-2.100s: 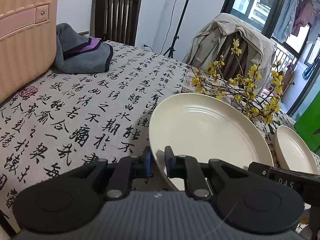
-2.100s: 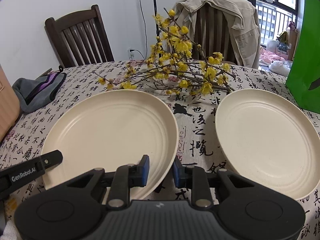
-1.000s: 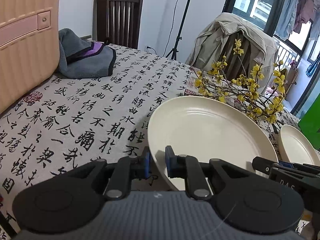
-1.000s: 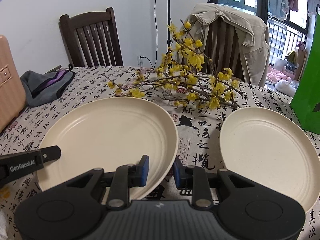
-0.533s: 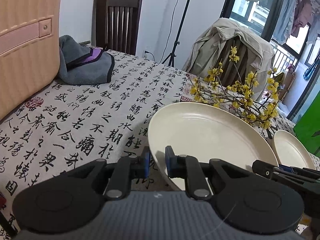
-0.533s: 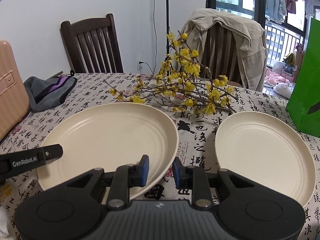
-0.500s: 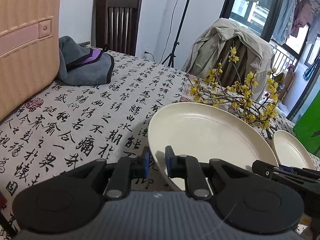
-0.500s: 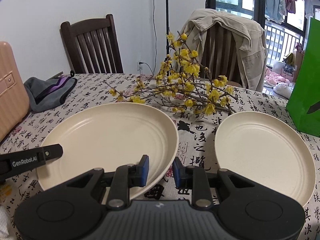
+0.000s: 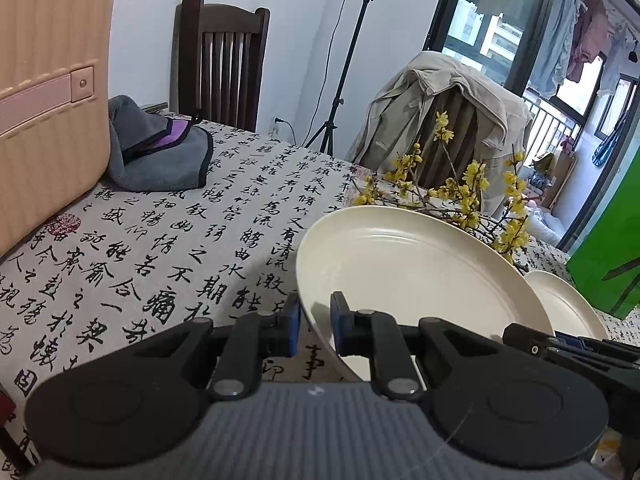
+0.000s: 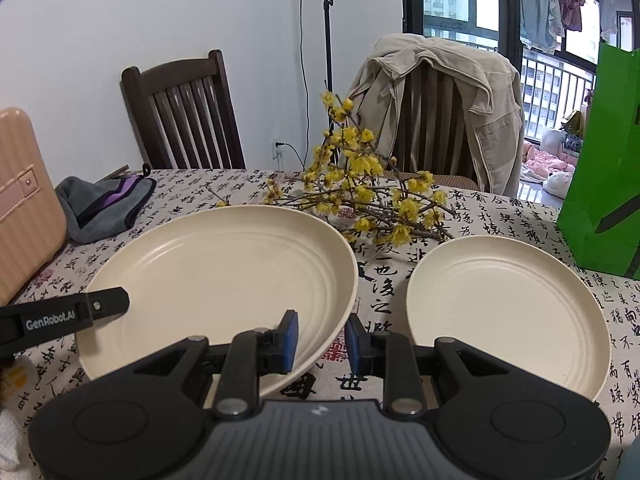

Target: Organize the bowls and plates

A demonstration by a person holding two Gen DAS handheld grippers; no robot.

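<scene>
bench (image 10: 500,216): patterned cloth, carries both plates
large plate (image 10: 224,276): raised and tilted off the cloth, held at its near rim by both tools
small plate (image 10: 508,312): flat on the cloth, right of the large plate, nearer the right tool
left tool (image 9: 314,326): clamped on the rim's left part
right tool (image 10: 322,340): clamped on the rim's right part

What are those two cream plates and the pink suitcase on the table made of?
The large plate, gripped at its rim by both grippers, and the smaller plate look like matte plastic or a fibre composite: even cream colour, faint moulded rings, no glassy glaze. Ceramic cannot be ruled out. The pink suitcase looks like hard-shell plastic, with ribbed sides and a soft sheen.
</scene>
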